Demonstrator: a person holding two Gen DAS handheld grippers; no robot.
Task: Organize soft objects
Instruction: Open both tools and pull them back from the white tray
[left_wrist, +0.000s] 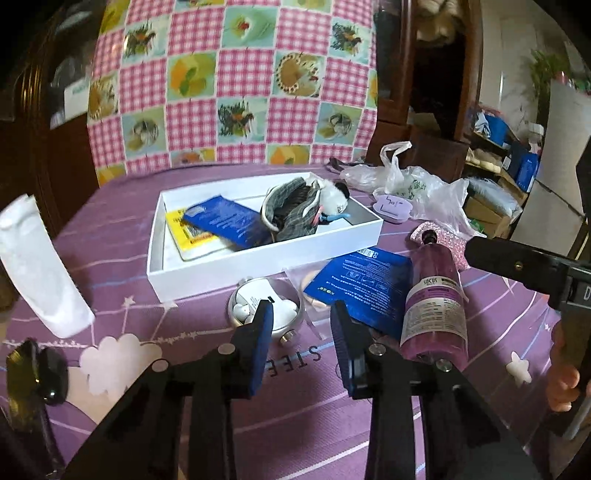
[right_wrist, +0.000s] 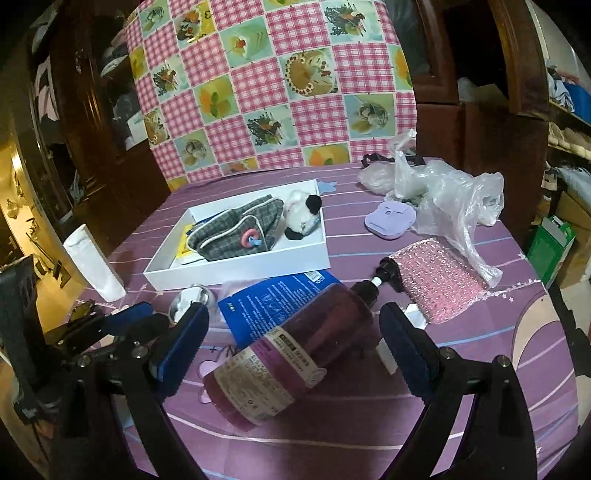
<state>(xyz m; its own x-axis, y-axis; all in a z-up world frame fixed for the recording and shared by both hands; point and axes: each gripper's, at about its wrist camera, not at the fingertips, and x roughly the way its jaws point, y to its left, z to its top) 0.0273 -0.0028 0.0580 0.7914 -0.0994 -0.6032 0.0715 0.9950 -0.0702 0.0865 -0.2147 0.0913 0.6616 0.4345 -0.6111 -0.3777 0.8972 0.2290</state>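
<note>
Soft items: grey plaid pouch and panda plush lying in white box | left hand-held gripper spread, empty | right hand-held gripper spread, straddling pink pump bottle, likely clearing it off the bench.

Dim indoor light, fisheye-warped dark edges
</note>
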